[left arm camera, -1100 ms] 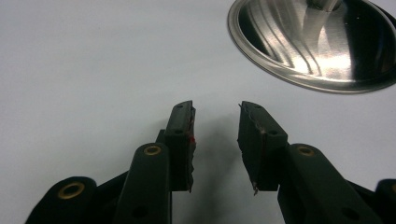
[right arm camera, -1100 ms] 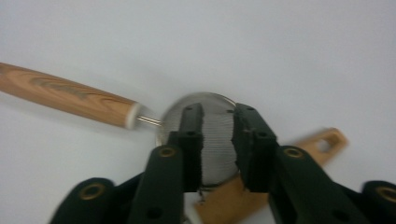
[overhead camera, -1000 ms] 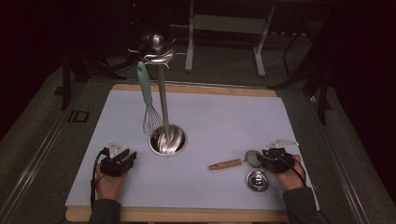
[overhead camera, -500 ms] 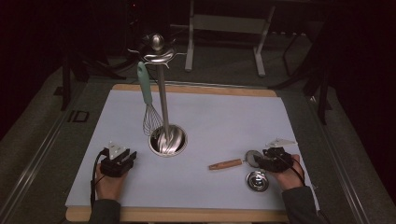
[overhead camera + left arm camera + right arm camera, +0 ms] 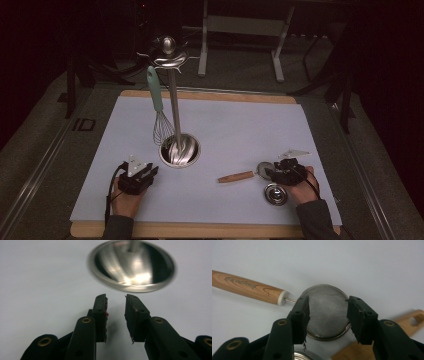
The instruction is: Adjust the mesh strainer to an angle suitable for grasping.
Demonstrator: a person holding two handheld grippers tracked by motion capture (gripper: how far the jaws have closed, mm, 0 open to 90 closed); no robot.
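Right hand-held gripper (image 5: pixel 327 317) hovering released right over the mesh strainer (image 5: pixel 327 311), jaws straddling its bowl; wooden handle (image 5: pixel 245 287) running off leftward across the counter (image 5: pixel 240 125). Left hand-held gripper (image 5: pixel 115 315) released too, well apart.

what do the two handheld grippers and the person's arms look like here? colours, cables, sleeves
Both the left gripper and right gripper are black, each topped with a grey three-cornered plate. A black cable trails back from each along the wrist. In the gripper views the fingers are blocky black pads on arms with brass-coloured rivets. Dark grey sleeves cover the forearms.
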